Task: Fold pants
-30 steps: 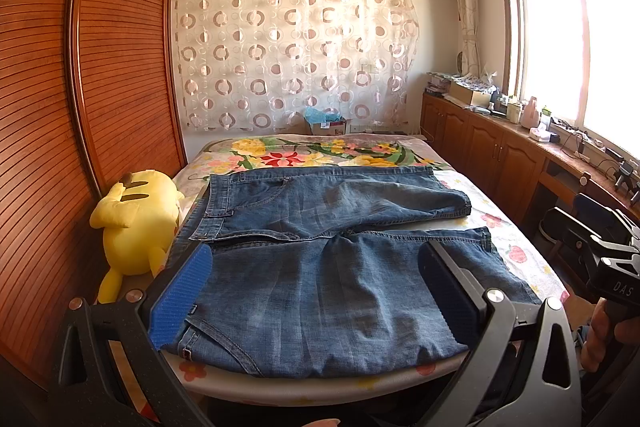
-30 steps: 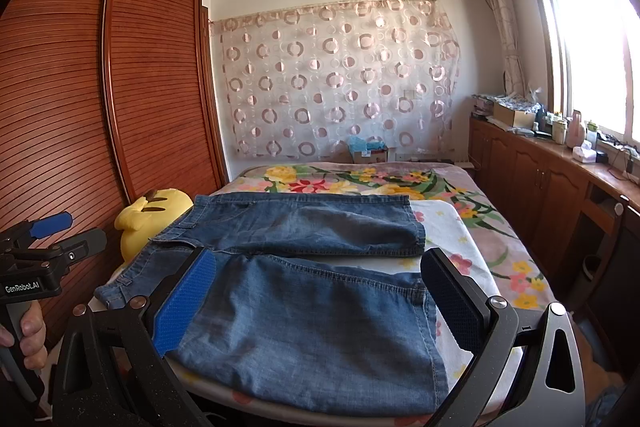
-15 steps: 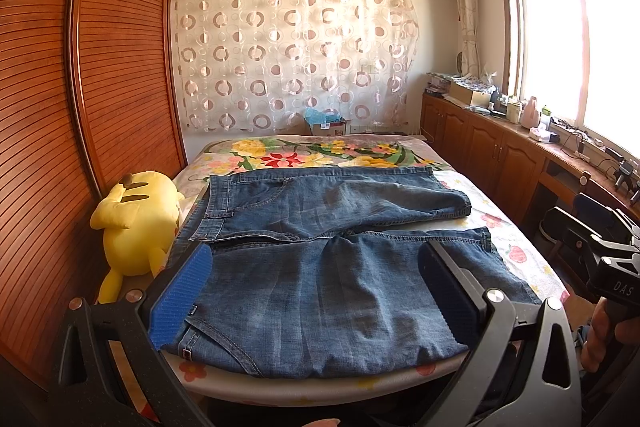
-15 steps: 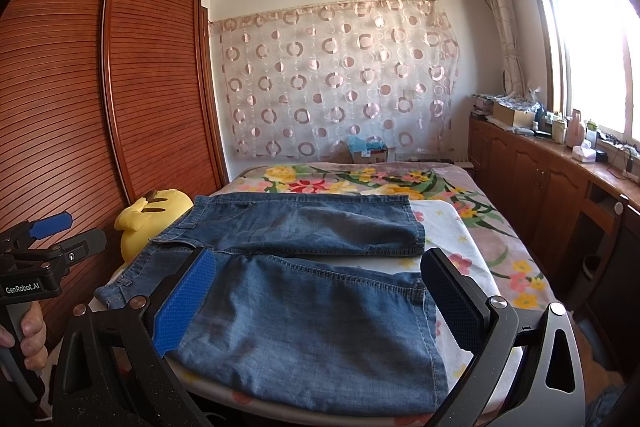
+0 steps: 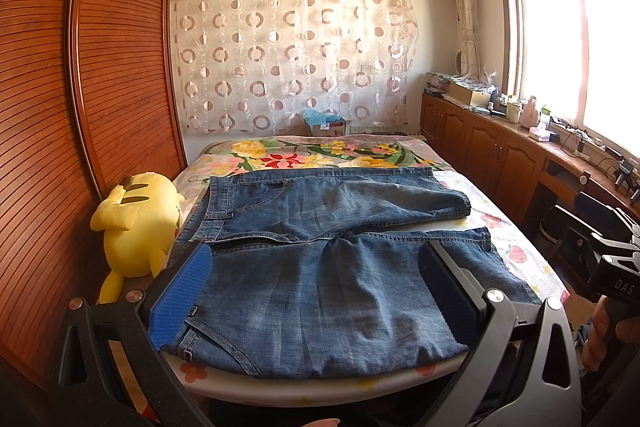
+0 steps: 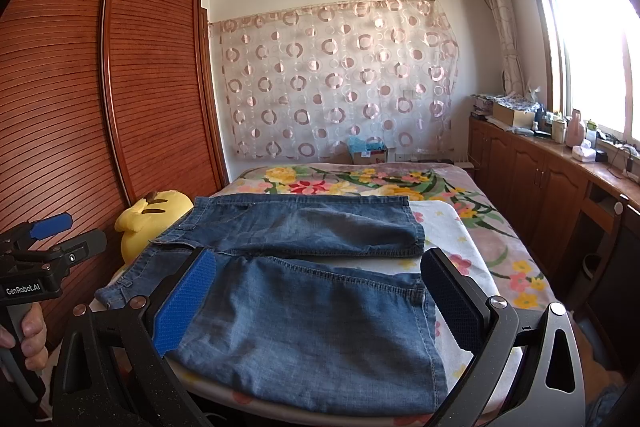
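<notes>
Blue denim pants lie flat on the bed, waistband to the left, the two legs spread apart and pointing right. They also show in the right wrist view. My left gripper is open and empty, held above the near edge of the bed in front of the near leg. My right gripper is open and empty, also held before the near leg, toward its hem. Each gripper shows at the edge of the other's view, the right one and the left one.
A floral bedspread covers the bed. A yellow plush toy sits at the bed's left edge against a wooden louvred wardrobe. Wooden cabinets with clutter run along the right wall under the window. A small box stands behind the bed.
</notes>
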